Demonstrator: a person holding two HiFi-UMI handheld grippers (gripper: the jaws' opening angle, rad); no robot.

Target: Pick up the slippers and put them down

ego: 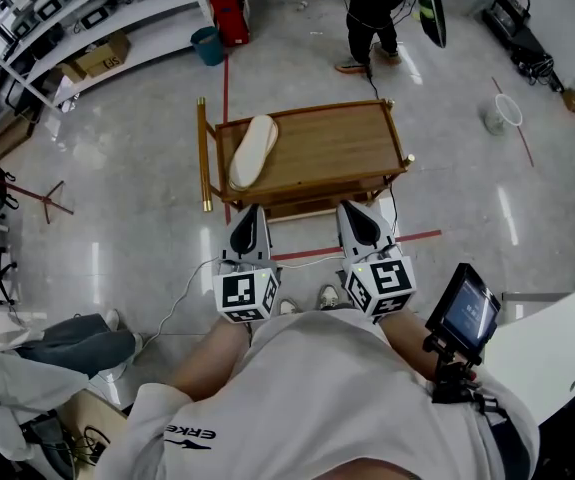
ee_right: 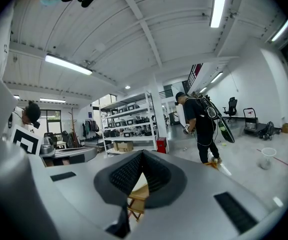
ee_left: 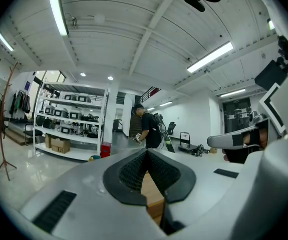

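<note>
Only the head view looks down on the pale, shiny floor (ego: 117, 168). A low wooden bench (ego: 337, 153) stands in the middle of it, and a person in black (ego: 372, 13) stands beyond the bench's far side. Both tool views look level across the room instead. They show the white ceiling (ee_left: 133, 44) with strip lights (ee_left: 209, 58), the storage shelves (ee_left: 73, 124) and that same person upright. Of the bench they catch just a sliver of wood below each tool's tips. Low in the head view, the left tool (ego: 250, 213) and right tool (ego: 355, 213) sit side by side, aimed at the bench. Each has its jaws pressed together on nothing. One cream slipper (ego: 252, 151), seen from the head view alone, lies lengthwise on the bench's left part. It is ahead of the left tool and apart from it.
</note>
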